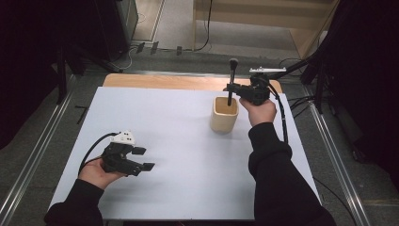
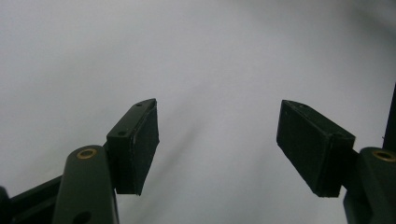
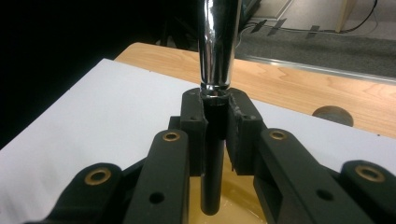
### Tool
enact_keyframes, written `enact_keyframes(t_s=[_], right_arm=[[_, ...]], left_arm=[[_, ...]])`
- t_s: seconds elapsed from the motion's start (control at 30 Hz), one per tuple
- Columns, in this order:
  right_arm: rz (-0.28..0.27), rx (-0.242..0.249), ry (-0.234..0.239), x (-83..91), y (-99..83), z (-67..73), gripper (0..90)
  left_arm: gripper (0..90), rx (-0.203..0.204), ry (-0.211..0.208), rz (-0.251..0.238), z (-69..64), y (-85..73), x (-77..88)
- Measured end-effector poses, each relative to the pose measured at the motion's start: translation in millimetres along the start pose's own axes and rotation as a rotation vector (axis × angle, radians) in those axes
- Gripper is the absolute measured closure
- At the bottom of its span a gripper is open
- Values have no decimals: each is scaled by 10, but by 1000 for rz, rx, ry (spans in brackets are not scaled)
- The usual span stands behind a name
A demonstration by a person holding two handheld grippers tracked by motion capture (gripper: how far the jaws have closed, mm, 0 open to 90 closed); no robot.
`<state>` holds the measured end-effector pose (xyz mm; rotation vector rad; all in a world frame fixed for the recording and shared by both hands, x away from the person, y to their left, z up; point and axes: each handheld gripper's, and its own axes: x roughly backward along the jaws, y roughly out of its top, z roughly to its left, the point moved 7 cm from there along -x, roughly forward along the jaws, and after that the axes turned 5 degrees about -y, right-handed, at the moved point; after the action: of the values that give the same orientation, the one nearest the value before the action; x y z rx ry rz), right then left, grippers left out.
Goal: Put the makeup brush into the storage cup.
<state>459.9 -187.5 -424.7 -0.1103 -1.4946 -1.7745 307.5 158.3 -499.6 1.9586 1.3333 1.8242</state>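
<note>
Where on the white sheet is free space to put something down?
The middle of the white sheet, between the left gripper and the cup, is bare, as is the far left corner. It is crowded at the cup, where the right gripper holds a brush.

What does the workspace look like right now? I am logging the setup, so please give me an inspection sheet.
Surface: white sheet over a wooden table.
Job's things: pale cup standing upright; brush upright, its lower end in the cup.
Clutter: nothing seen.
Claws: left claw open, holding nothing, low over the sheet; right claw shut on the brush's handle, above the cup.
Cables: one black cable trails from the left claw, another from the right.
Surroundings: grey floor, metal rails either side, loose cords beyond the table.
</note>
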Motion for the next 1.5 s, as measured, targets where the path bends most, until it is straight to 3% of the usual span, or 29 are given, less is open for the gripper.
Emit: enact_keyframes(t_s=[0.43,0.53,1.0,1.43,1.47,1.5], right_arm=[[42,8,-17,-143,-190,-13,795],[20,6,-16,-145,-217,-12,795],[39,22,-28,-200,-402,-34,795],[48,37,-16,-169,-430,9,790],[48,42,-17,-162,-428,13,749],[41,54,-15,-154,-420,21,613]], left_arm=[[305,-4,-2,-1,1,2,7],[304,-5,0,1,3,2,11],[305,-3,2,-1,0,1,10],[305,-3,5,0,13,-4,19],[305,-2,6,-1,12,-3,22],[305,-3,7,0,12,-3,25]])
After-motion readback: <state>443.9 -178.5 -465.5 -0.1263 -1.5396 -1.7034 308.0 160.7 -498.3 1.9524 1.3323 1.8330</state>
